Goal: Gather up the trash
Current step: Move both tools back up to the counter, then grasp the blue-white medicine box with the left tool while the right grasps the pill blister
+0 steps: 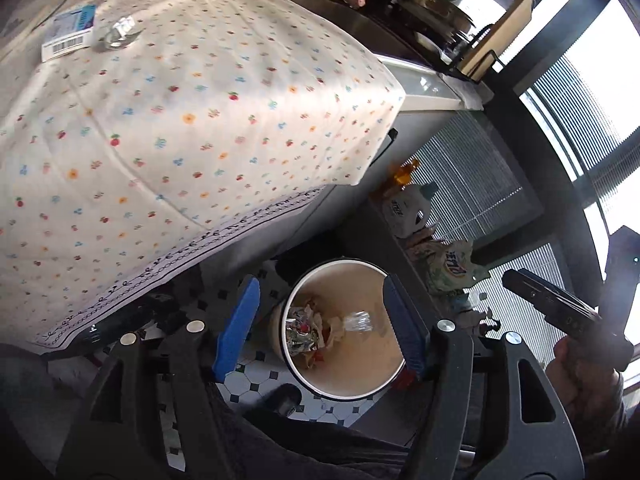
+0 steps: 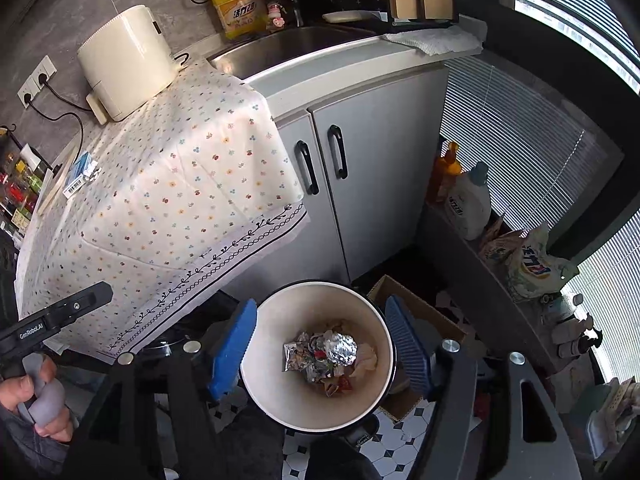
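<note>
The bin [image 2: 320, 360] stands on the tiled floor [image 2: 384, 452] below the table edge, in front of the cabinet [image 2: 360, 184], and it already holds crumpled foil [image 2: 340, 348], a shiny wrapper [image 2: 298, 356] and some paper scraps at its bottom. In the left wrist view a clear, blurred piece [image 1: 358, 322] shows inside the bin mouth; I think it is a small plastic item that is falling, but the blur does not let me be sure. The left gripper [image 1: 320, 328] hangs over the bin with its jaws wide apart and nothing between them, and the right gripper [image 2: 320, 344] is also above the bin, wide open and empty. On the tablecloth [image 1: 200, 120], well apart from the bin, a crumpled clear wrapper [image 1: 120, 34] lies touching a blue and white box [image 1: 70, 32], so the task is probably not finished. The risks from here, in my judgement, are these: the light wrapper can slip from the fingers or drift past the rim when it is carried over, because it is thin and springy; the fingers can catch the cloth and drag it off the table; and the box may be taken by mistake, although it may not be trash at all.
</note>
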Available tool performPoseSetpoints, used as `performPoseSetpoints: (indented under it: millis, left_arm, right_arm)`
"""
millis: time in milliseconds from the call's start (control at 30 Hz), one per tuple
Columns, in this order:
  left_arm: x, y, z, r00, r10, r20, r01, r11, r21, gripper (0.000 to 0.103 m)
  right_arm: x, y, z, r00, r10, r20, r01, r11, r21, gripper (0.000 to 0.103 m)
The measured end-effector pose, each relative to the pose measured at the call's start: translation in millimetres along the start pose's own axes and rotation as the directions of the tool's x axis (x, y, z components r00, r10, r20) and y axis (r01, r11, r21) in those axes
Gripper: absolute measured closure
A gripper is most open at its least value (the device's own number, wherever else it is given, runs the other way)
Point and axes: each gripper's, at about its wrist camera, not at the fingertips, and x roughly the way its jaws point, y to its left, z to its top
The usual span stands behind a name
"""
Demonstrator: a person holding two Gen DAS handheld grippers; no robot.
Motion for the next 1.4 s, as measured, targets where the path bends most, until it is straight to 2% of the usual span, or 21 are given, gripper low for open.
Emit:
performPoseSetpoints:
  millis: [133, 200, 333, 633, 933, 1100, 1267, 1400]
  left_arm:
    - [-19.6, 20.4, 8.4, 0.998, 0.022, 0.051, -0.02, 0.999, -0.033, 0.026]
    - [-30.7, 30.0, 14.2, 0.996, 0.037, 0.084, -0.033, 0.998, -0.047, 0.018]
    - [-49.0, 47.7, 28.1, 0.99, 0.051, 0.133, -0.042, 0.997, -0.069, 0.016]
    - [-91.5, 98.9, 68.1, 0.965, 0.113, 0.235, -0.087, 0.989, -0.118, 0.012]
    - [-107.5, 161.3, 112.3, 0.949, 0.153, 0.276, -0.106, 0.978, -0.178, 0.012]
    - [-103.4, 191.1, 137.3, 0.943, 0.166, 0.289, -0.113, 0.974, -0.194, 0.012]
    - [-94.9, 218.9, 164.0, 0.95, 0.147, 0.277, -0.098, 0.979, -0.18, 0.012]
    - [-87.1, 236.5, 186.1, 0.956, 0.136, 0.259, -0.1, 0.984, -0.149, 0.012]
  right_arm:
    - [1.3, 14.9, 15.6, 1.0, 0.015, 0.012, -0.015, 1.0, -0.019, 0.032]
    - [1.4, 25.9, 24.4, 0.999, 0.025, 0.021, -0.024, 0.999, -0.035, 0.029]
    - [2.6, 45.0, 38.8, 0.998, 0.044, 0.032, -0.043, 0.998, -0.056, 0.028]
    - [10.6, 119.7, 83.0, 0.992, 0.112, 0.062, -0.103, 0.986, -0.131, 0.023]
    - [31.4, 199.6, 124.6, 0.983, 0.169, 0.076, -0.151, 0.969, -0.196, 0.009]
    - [48.7, 241.2, 140.5, 0.979, 0.197, 0.055, -0.181, 0.958, -0.221, 0.012]
    - [72.7, 282.6, 152.4, 0.976, 0.218, 0.024, -0.206, 0.947, -0.246, 0.023]
    - [94.6, 313.3, 158.7, 0.97, 0.244, -0.002, -0.237, 0.941, -0.241, 0.027]
